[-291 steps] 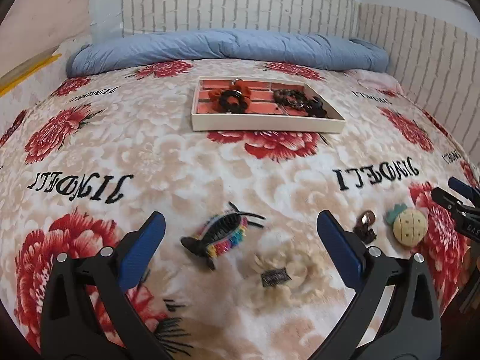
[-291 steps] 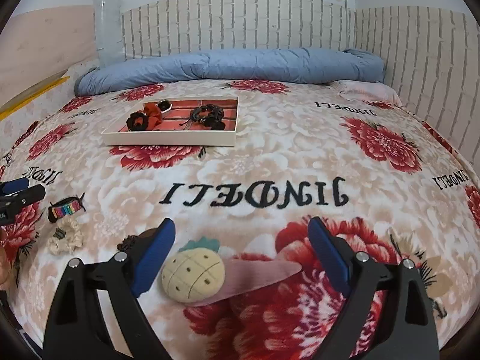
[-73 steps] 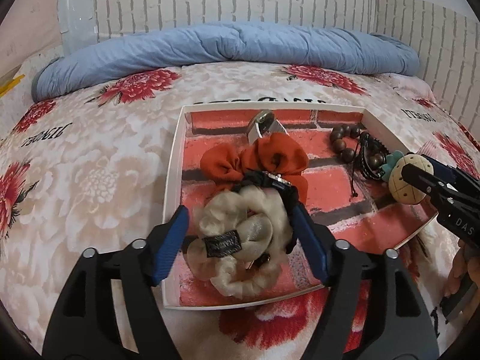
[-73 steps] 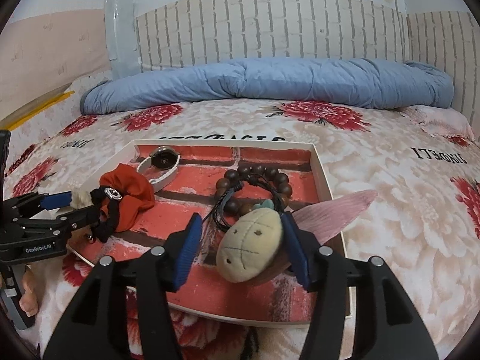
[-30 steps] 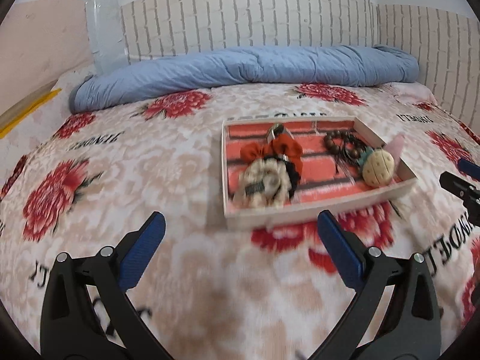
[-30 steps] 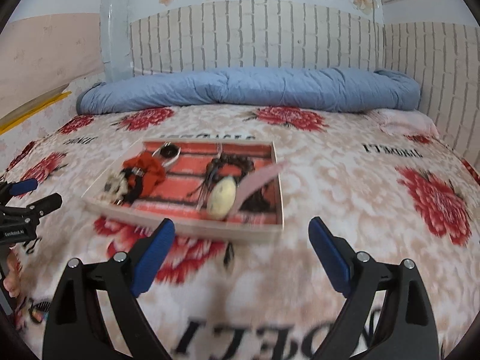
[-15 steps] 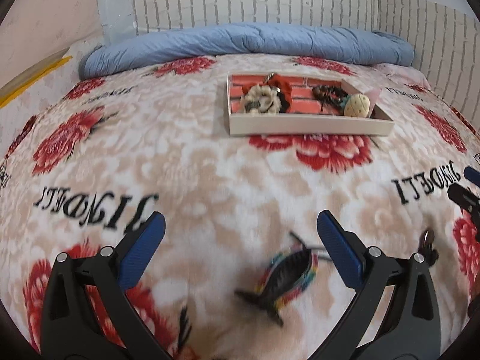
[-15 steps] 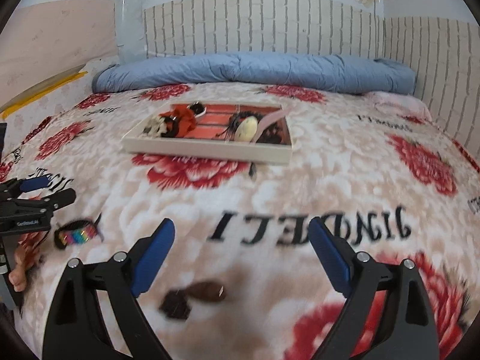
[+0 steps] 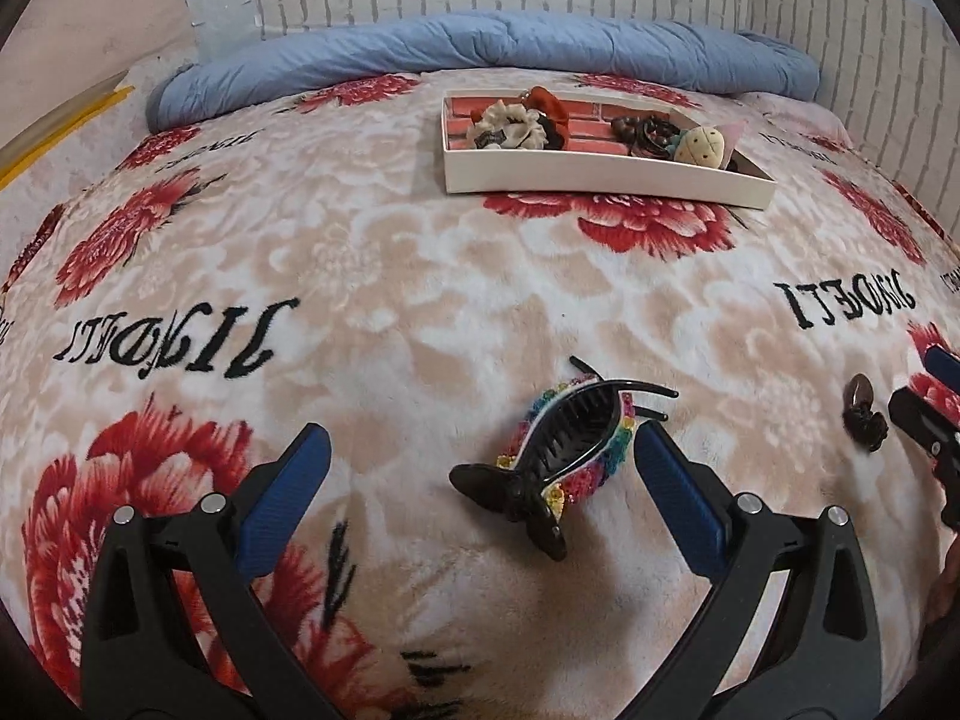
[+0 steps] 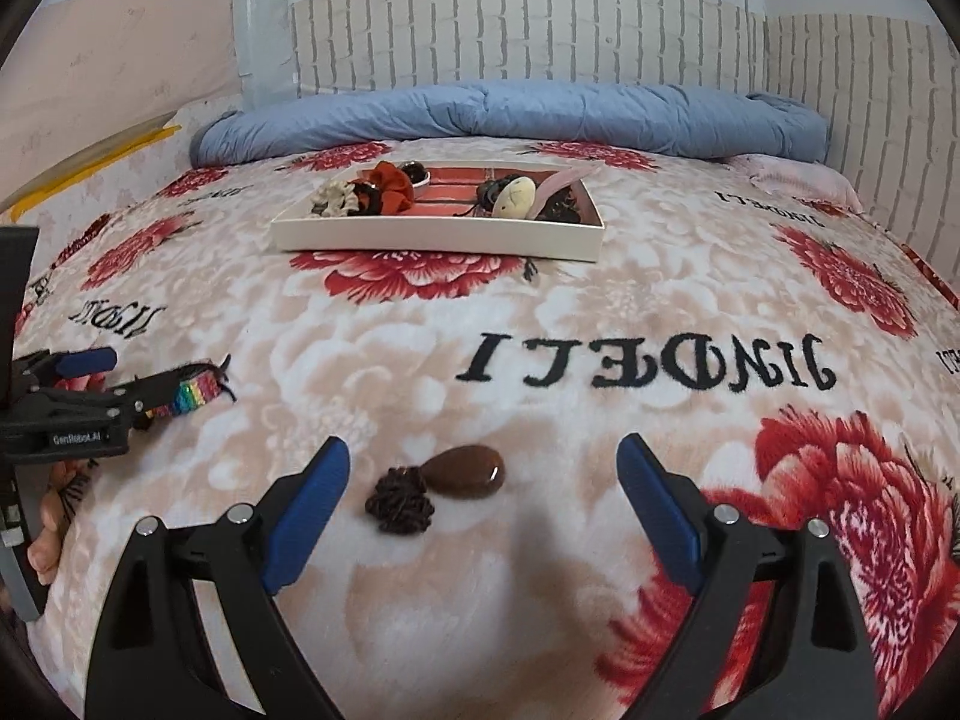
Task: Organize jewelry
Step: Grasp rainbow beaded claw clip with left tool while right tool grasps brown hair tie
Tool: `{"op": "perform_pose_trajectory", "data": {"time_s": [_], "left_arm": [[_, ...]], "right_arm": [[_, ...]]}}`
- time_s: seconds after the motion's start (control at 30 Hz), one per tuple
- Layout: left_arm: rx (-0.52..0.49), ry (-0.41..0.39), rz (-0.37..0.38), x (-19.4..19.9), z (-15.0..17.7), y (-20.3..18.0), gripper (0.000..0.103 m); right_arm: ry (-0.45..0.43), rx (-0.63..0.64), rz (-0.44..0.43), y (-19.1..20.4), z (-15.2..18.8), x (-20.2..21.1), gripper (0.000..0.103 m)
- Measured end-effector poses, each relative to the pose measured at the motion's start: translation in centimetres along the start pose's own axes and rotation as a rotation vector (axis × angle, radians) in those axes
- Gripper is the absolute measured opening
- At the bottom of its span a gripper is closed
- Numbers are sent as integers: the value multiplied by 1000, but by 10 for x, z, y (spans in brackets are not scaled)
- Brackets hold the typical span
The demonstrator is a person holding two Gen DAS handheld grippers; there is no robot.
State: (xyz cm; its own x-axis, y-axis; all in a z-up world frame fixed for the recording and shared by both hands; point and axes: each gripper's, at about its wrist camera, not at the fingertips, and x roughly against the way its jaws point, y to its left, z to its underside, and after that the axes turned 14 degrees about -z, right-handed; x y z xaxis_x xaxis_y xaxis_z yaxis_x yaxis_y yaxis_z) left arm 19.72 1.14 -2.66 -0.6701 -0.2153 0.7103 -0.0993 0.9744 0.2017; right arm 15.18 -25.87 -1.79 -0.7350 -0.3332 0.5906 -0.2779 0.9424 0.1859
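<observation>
While both grippers are hovering low over the floral blanket point(image 9: 372, 276) with jaws spread wide and gripping nothing, two pieces are waiting loose on the bed. The left gripper point(image 9: 477, 474) is framing a black claw hair clip point(image 9: 564, 450) with rainbow beading, which is lying on its side just inside the right-hand finger and off the gripper's centre line. The right gripper point(image 10: 483, 501) is facing a brown teardrop pendant point(image 10: 465, 471) with a dark knotted cluster touching its narrow end, sitting nearer the left-hand finger. Farther up the bed, the white tray point(image 10: 432, 237) is already carrying the cream and rust scrunchies, the dark beaded bracelets and a pineapple-shaped piece, well apart from both grippers. Trouble is likely lying in the off-centre framing: a closing finger could be shoving the clip sideways or catching only its curved teeth, so that it is twisting free during the carry. The smooth, low pendant may be sinking into the plush pile and slipping out, or the grip may be catching only the knot.
</observation>
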Motion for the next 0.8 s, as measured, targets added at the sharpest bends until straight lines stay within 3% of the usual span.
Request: {"op": "perform_pose_trajectory", "data": {"time_s": [0.23, 0.57, 0.8], "left_arm": [[12, 37, 34, -10, 2, 1, 98], [16, 68, 64, -18, 1, -1, 97], [4, 59, 79, -17, 2, -3, 87]], "right_arm": [[42, 30, 12, 7, 5, -10, 87], [77, 41, 0, 9, 8, -16, 56], [100, 35, -38, 11, 13, -18, 35]]}}
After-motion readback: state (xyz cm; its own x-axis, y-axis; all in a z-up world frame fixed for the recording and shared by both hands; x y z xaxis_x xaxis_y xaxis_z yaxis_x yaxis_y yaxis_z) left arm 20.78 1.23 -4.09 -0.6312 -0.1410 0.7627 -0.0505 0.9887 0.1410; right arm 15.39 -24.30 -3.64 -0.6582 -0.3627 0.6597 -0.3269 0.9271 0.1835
